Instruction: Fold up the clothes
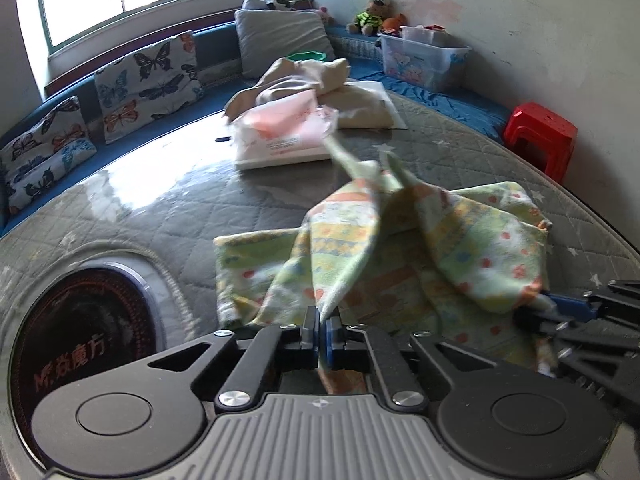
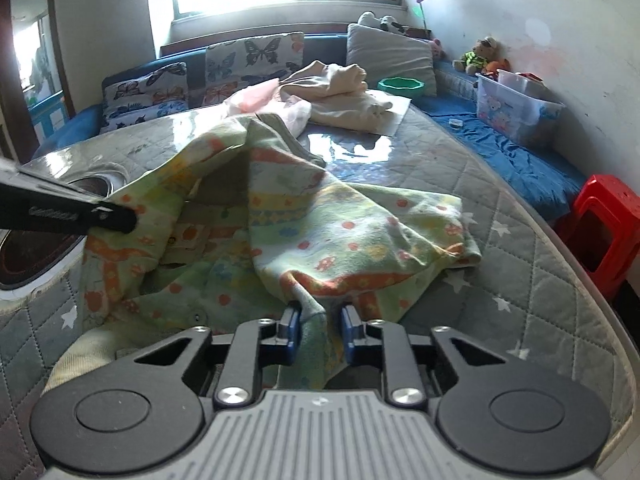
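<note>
A green and yellow patterned garment point(image 1: 400, 248) lies crumpled on the grey quilted table cover point(image 1: 160, 216). My left gripper point(image 1: 322, 322) is shut on a raised fold at the garment's near edge. It shows in the right wrist view as a black finger point(image 2: 116, 218) at the garment's left side. My right gripper point(image 2: 320, 322) holds a bunched strip of the garment point(image 2: 340, 224) between its narrowly parted blue pads. In the left wrist view the right gripper point(image 1: 560, 308) sits at the cloth's right edge.
A pile of beige and pink clothes point(image 2: 340, 88) lies at the table's far side on a white packet point(image 1: 276, 148). A round dark cooker plate point(image 1: 80, 344) is set into the table at left. Pillows point(image 2: 248, 60), a plastic box point(image 2: 516, 108) and a red stool point(image 2: 604, 220) ring the table.
</note>
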Available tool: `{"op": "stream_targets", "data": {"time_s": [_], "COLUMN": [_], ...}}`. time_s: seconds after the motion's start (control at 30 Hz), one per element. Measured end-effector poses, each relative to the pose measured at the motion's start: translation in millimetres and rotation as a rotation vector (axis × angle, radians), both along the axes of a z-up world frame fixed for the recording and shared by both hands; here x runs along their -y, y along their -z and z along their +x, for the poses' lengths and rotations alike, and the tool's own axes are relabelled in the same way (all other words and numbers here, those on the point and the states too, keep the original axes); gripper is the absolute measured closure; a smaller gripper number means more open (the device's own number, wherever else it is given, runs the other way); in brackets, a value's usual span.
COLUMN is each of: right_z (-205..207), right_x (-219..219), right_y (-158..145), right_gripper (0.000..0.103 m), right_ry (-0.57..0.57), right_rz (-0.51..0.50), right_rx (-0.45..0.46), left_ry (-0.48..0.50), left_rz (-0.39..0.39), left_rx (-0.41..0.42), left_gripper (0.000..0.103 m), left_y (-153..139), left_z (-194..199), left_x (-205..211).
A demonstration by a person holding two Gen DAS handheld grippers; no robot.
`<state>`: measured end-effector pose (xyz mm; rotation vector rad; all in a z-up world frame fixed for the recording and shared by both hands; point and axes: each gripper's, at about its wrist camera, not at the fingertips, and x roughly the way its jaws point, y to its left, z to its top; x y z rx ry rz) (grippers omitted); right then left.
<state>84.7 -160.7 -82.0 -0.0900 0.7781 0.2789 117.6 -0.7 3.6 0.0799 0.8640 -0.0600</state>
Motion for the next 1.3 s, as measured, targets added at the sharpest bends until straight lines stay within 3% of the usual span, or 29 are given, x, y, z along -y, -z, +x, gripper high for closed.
{"op": "stream_targets", "data": {"time_s": [0.23,0.5,1.03,1.3], "right_z": [2,9,-6,-36], "right_x": [-4,-40,-177,-198], "right_y": [3,7,7,1], "right_gripper": [0.086,0.086,0.089,0.095], "right_ry": [-0.005,-0.101,-0.484,-0.603], "right_rz": [-0.016,-0.009,-0.017,-0.011], "right_rx": [-0.008,-0.005,-0.01,-0.004], "left_ry": [-0.067,-0.179,-0.542,-0.652], "left_rz": [-0.018,-0.012,-0.017,-0.058], "left_rx": [-0.008,0.004,0.041,0.004], "left_gripper": [0.1,0.1,0.1,0.1], "left_y": [5,6,-5,6], "left_z": [-11,-33,-137,-195], "left_x": [-27,-72,-203,-233]}}
